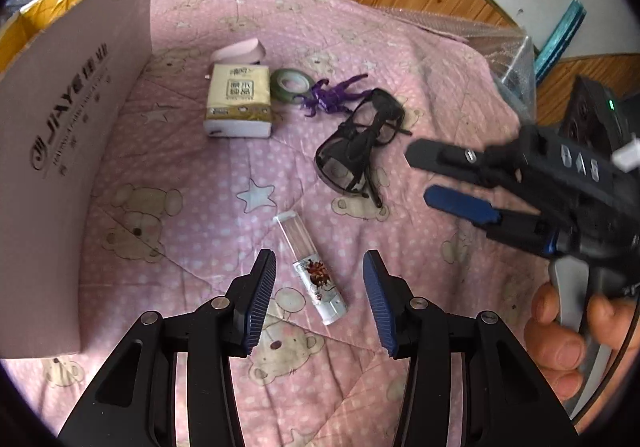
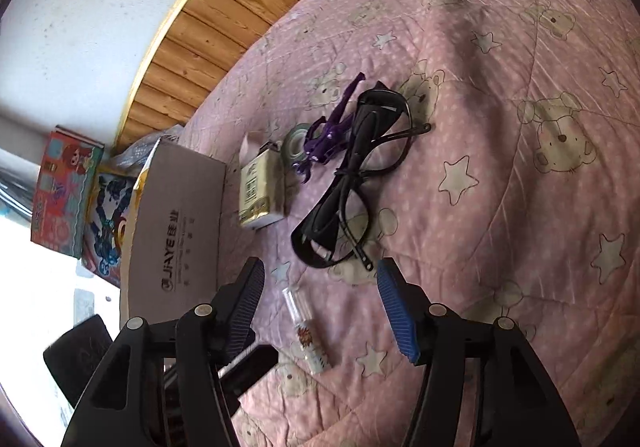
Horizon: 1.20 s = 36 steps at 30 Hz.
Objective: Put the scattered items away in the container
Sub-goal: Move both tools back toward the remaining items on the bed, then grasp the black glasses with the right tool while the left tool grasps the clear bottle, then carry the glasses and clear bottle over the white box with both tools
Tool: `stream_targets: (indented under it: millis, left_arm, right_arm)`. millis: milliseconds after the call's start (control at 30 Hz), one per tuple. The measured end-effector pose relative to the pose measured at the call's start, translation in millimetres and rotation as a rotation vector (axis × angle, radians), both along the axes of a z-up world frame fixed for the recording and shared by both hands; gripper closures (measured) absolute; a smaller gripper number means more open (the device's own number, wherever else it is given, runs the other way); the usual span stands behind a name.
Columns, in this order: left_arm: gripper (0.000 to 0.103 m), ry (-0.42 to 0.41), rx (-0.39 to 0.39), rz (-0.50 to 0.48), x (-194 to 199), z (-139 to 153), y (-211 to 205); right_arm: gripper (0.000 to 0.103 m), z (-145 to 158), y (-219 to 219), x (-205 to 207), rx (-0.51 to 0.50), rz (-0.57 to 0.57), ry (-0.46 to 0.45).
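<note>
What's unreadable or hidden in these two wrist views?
- Box interior: both views, its near wall hides whatever is inside.
- Pink item: left view, mostly behind the tissue pack.
- Tape roll: right view, partly covered by the purple toy.
- Vial label: too small to read in either view.
- Right gripper: left view, motion-blurred, and its handle is cut by the frame edge.

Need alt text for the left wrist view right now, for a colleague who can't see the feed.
The open left gripper hovers over a small clear tube lying on a pink bear-print quilt. Beyond lie black glasses, a purple toy, green tape and a tissue pack; a cardboard box stands left, the open right gripper enters right.
</note>
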State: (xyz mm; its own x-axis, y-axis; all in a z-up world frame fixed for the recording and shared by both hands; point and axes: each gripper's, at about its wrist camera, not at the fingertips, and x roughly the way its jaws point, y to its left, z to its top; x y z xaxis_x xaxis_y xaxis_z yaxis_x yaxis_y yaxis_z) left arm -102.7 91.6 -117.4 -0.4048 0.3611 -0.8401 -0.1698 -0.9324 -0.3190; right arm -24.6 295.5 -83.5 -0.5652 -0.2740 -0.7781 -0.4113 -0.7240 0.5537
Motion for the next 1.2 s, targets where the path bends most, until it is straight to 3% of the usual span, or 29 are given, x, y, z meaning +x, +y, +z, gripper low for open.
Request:
stream_targets:
  millis: [200,267,367,433,467,500,533,567,600,633,933,1200]
  left_arm:
    - [0.055,-0.001,-0.062,0.021,-7,-24,11]
    - [0.055,0.037,-0.100,0.009,-5,-25,15]
    - [0.058,0.082,-0.149,-0.014,-1,-26,21]
    - [0.067,0.122,-0.214,-0.031,4,-28,27]
    - [0.074,0.134,-0.228,-0.033,6,-28,27]
    - [0.082,0.137,-0.222,-0.030,6,-28,25]
    - [0.084,0.134,-0.211,-0.027,6,-27,24]
    - [0.085,0.130,-0.202,-0.025,5,-27,22]
    - [0.085,0.125,-0.194,-0.021,6,-26,21]
    - [0.085,0.118,-0.181,-0.015,6,-25,18]
    - [0.085,0.113,-0.053,0.068,21,1,-14]
    - [0.085,0.136,0.021,0.119,40,28,-41]
  right_arm:
    - [0.043,-26,18,-43,0.005,-0.028,-0.077]
    - [0.042,-33,19,-57,0.036,-0.017,-0.095]
    - [0.034,-30,11,-73,0.131,0.036,-0.076]
    - [0.038,-31,7,-75,0.183,0.057,-0.061]
    - [0.052,-31,5,-75,0.233,0.069,-0.069]
    - [0.061,-31,4,-74,0.271,0.071,-0.072]
    - [0.064,-32,8,-71,0.260,0.066,-0.061]
    - [0.070,-32,12,-68,0.245,0.056,-0.054]
    - [0.083,-31,16,-66,0.221,0.052,-0.047]
    - [0.086,-32,19,-65,0.183,0.049,-0.041]
    - [0.087,-17,15,-29,0.106,0.005,-0.014]
    - [0.087,4,-21,-6,0.126,0.058,0.023]
